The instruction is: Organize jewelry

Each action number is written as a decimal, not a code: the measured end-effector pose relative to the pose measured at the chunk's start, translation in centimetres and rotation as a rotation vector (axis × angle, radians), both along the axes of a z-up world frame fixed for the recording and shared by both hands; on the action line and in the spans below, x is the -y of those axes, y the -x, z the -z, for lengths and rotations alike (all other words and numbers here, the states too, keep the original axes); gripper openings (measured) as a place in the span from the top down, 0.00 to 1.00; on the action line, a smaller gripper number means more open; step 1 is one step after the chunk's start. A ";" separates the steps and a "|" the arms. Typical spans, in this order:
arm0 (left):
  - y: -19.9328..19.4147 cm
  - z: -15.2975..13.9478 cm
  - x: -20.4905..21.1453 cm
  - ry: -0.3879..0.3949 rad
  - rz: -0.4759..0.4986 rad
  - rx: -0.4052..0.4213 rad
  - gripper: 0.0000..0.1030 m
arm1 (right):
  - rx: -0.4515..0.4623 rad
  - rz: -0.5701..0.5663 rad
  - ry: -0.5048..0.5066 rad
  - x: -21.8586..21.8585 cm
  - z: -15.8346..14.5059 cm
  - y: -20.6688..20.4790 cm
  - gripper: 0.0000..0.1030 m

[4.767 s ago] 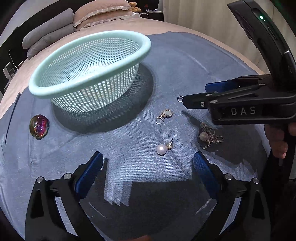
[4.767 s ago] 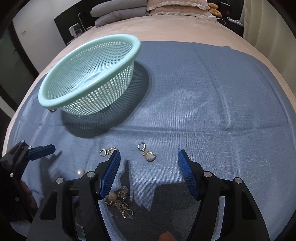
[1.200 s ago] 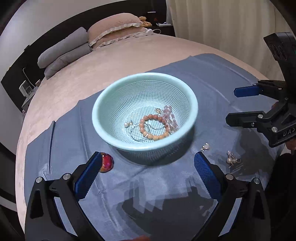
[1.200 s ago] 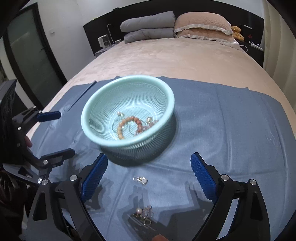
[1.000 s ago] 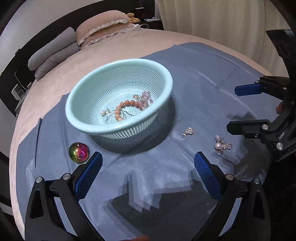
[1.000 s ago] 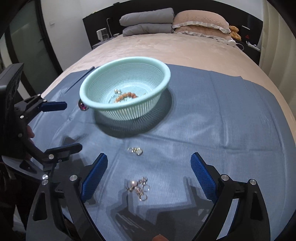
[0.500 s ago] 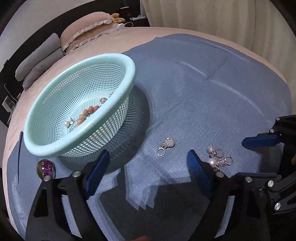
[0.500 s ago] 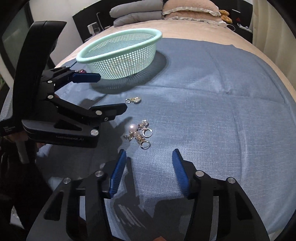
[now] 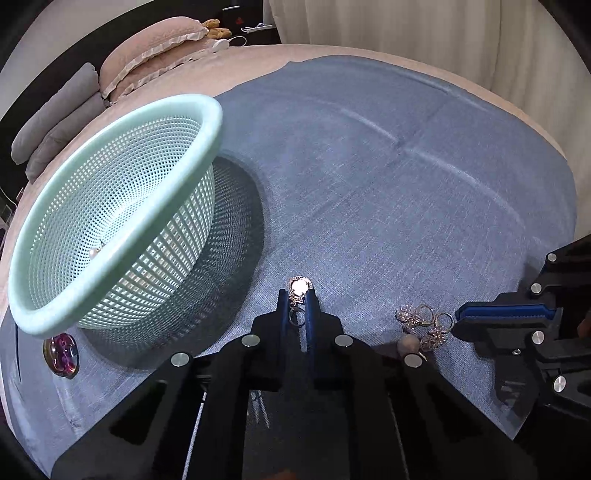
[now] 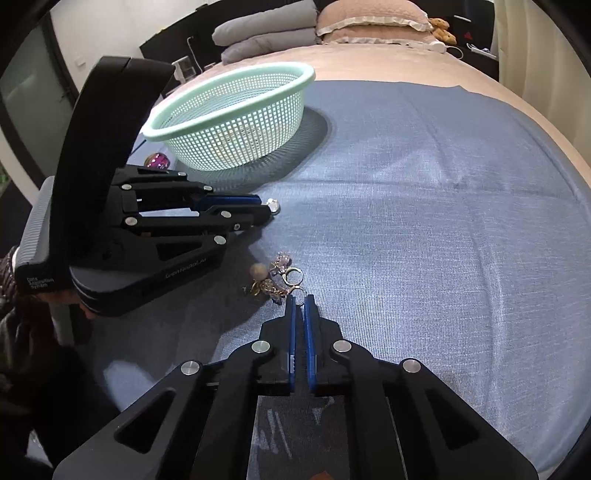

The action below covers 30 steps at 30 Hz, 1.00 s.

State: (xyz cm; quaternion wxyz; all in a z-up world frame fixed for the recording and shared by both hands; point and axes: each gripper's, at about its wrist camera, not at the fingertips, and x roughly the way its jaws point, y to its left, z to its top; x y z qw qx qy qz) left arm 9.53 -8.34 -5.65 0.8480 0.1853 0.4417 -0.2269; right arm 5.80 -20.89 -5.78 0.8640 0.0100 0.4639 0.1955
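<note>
A mint green mesh basket [image 9: 110, 206] stands on the blue cloth at the left; it also shows in the right wrist view [image 10: 236, 110]. A pearl piece [image 9: 93, 253] shows inside it. My left gripper [image 9: 298, 295] is shut on a small silver pendant charm [image 9: 299, 285], whose stone sticks out past the tips [image 10: 273, 205]. My right gripper [image 10: 299, 300] is shut on a ring of the pearl and gold jewelry cluster [image 10: 275, 278], which lies on the cloth just right of the left gripper [image 9: 421, 326].
An iridescent ball [image 9: 61, 352] lies by the basket's near left side, also seen in the right wrist view [image 10: 158, 161]. The blue cloth [image 10: 424, 206] covers a beige bed with pillows [image 10: 369, 22] at the back. A curtain [image 9: 443, 37] hangs at the right.
Both grippers have dropped to the cloth and closed, the left on the pendant charm, the right on the jewelry cluster. Half a second ago both were open above the pieces.
</note>
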 end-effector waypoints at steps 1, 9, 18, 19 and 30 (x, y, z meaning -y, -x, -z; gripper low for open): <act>-0.1 -0.1 -0.2 0.014 -0.007 -0.011 0.91 | 0.004 0.000 -0.006 0.0 -0.1 0.0 0.96; 1.4 -1.1 -1.8 0.031 -0.025 -0.009 0.93 | -0.010 -0.014 -0.048 -0.2 -0.4 -0.2 0.57; 3.6 -3.4 -4.8 0.123 -0.080 -0.003 0.94 | 0.010 0.004 0.046 -1.3 0.3 -0.6 0.87; 3.8 -3.7 -5.2 0.135 -0.089 -0.003 0.94 | 0.009 0.007 0.038 -1.1 0.3 -0.6 0.87; 5.9 -6.4 -8.2 0.237 -0.151 0.041 0.94 | 0.071 0.024 -0.004 0.5 -2.1 0.7 0.91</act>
